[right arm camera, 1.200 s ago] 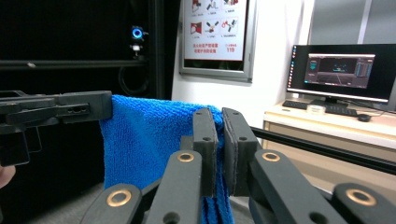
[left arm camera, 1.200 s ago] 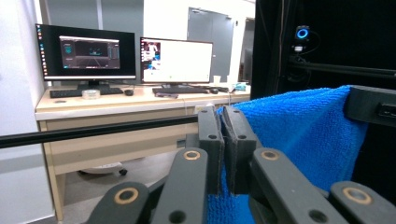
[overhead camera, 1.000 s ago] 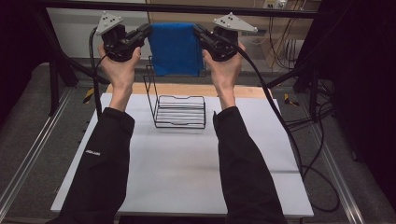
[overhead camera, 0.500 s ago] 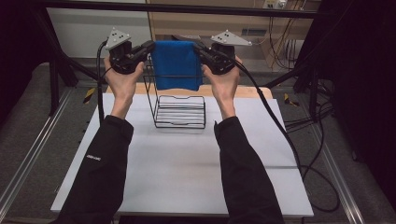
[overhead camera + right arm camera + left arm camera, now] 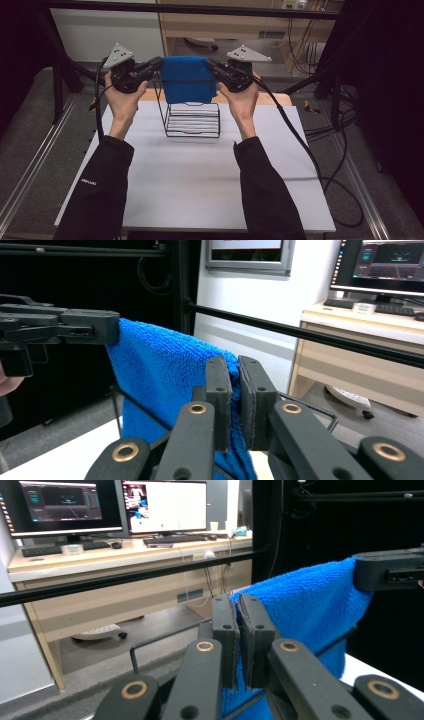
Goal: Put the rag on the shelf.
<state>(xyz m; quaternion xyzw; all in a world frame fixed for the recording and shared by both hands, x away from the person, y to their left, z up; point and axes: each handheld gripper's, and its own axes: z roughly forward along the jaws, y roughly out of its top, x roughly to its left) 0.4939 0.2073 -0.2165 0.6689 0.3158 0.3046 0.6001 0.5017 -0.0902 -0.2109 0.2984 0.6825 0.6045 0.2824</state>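
Note:
A blue towel (image 5: 187, 78) hangs stretched between my two grippers, above the back of a black wire rack (image 5: 192, 120) on the white table. My left gripper (image 5: 158, 63) is shut on the towel's left top corner, and my right gripper (image 5: 211, 64) is shut on its right top corner. In the left gripper view the jaws (image 5: 239, 625) pinch the towel (image 5: 305, 600), with the other gripper's jaw (image 5: 387, 570) at its far corner. In the right gripper view the jaws (image 5: 235, 385) pinch the towel (image 5: 160, 375), and the other gripper (image 5: 60, 325) holds the far corner. The towel's lower edge drapes over the rack's tall back wire.
The white table sheet (image 5: 190, 175) stretches in front of the rack. A black frame bar (image 5: 200, 10) runs across the back, above a wooden desk (image 5: 125, 555) with monitors. Cables (image 5: 320, 165) trail off the table's right side.
Both grippers have come down and toward me with the towel held between them. The towel now hangs lower, over the rack's back wire.

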